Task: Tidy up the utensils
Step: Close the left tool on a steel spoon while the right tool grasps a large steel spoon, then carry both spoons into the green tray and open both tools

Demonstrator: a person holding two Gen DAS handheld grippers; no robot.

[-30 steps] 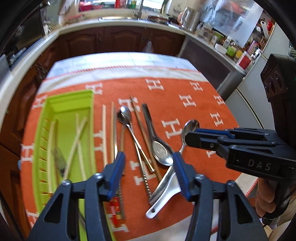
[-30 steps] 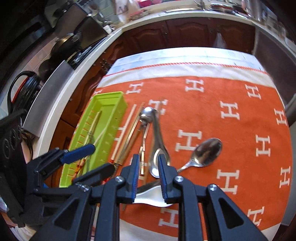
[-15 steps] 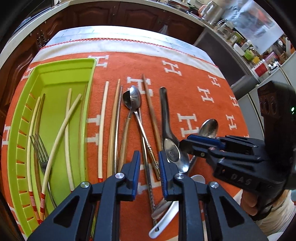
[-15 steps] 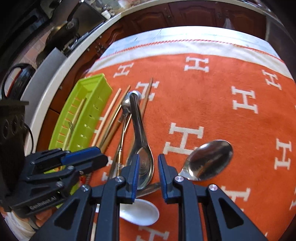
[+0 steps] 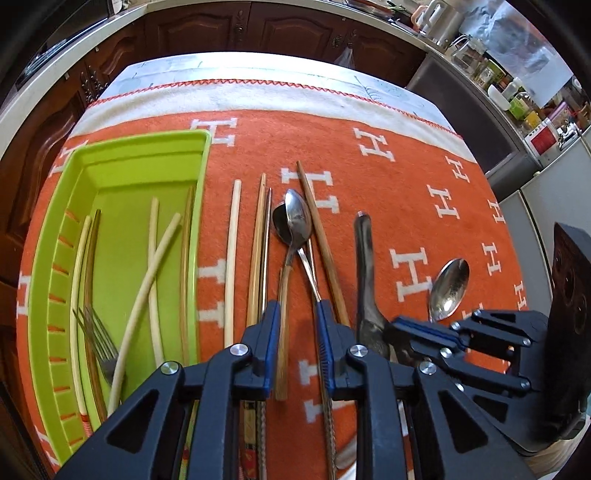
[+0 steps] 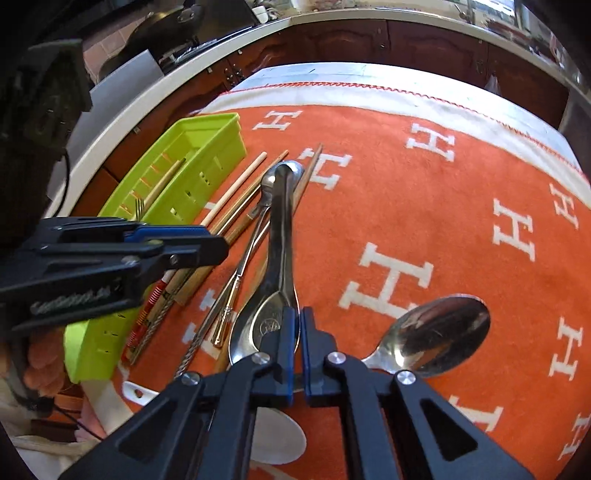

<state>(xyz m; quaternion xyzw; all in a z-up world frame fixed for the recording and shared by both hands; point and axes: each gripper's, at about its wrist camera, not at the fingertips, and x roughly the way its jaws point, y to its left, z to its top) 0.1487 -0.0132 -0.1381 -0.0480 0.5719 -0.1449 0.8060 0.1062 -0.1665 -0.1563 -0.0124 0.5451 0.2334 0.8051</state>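
Observation:
A lime green tray [image 5: 140, 155] holds several chopsticks and a fork [image 5: 98, 338]. Loose chopsticks, two stacked spoons [image 5: 295, 218], a dark steel soup spoon [image 5: 364, 266] and a silver spoon [image 5: 448, 284] lie on the orange cloth. My left gripper [image 5: 295, 314] is nearly shut, its jaws a small gap apart over a wood-handled spoon's handle [image 5: 282, 321]. My right gripper [image 6: 297, 321] is shut on the rim of the steel soup spoon [image 6: 280, 229], next to the silver spoon [image 6: 439, 332]. A white ceramic spoon [image 6: 273, 439] lies under it.
The orange cloth with white H marks [image 5: 369, 147] covers the table. Dark kitchen cabinets [image 5: 258, 26] and a counter with jars [image 5: 517, 99] stand behind. The tray also shows in the right wrist view [image 6: 207, 147] at the table's left edge.
My left gripper went from wide open to nearly shut and dropped low over the spoon handles. My right gripper moved down and closed its small gap onto the steel soup spoon's bowl rim.

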